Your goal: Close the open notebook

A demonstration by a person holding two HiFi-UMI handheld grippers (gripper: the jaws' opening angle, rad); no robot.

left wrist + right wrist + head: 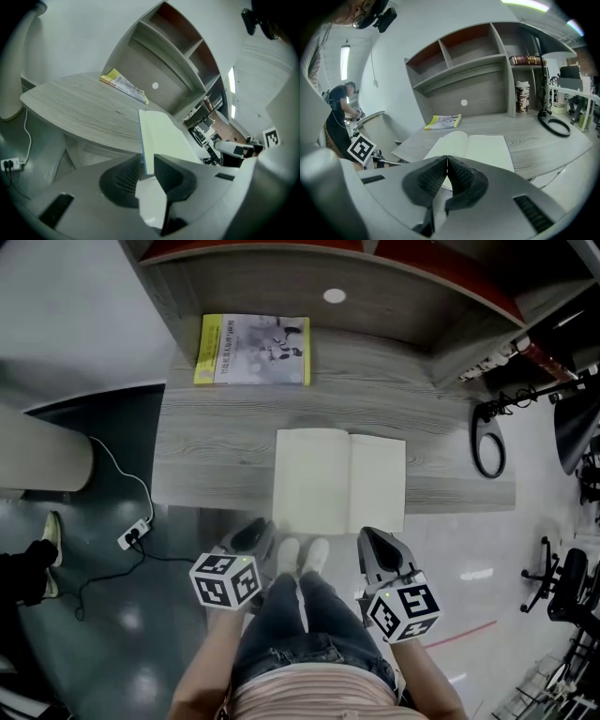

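The open notebook [337, 479] lies flat on the grey desk [216, 437], blank cream pages up, its near edge at the desk's front. My left gripper [253, 538] sits just off the notebook's near left corner. In the left gripper view a gap shows between its jaws [147, 161], and the notebook [164, 136] runs edge-on towards that gap; the pads do not press on it. My right gripper [375, 545] hovers at the near right corner. Its jaws [447, 161] meet at the tips with nothing between them, the notebook [483, 150] lying just beyond.
A yellow-edged magazine [253, 350] lies at the desk's back left under the shelf unit [464, 61]. A black ring on a stand [487, 442] rests at the right end. A power strip [133, 535] and cable lie on the floor at left. The person's legs [300, 615] stand between both grippers.
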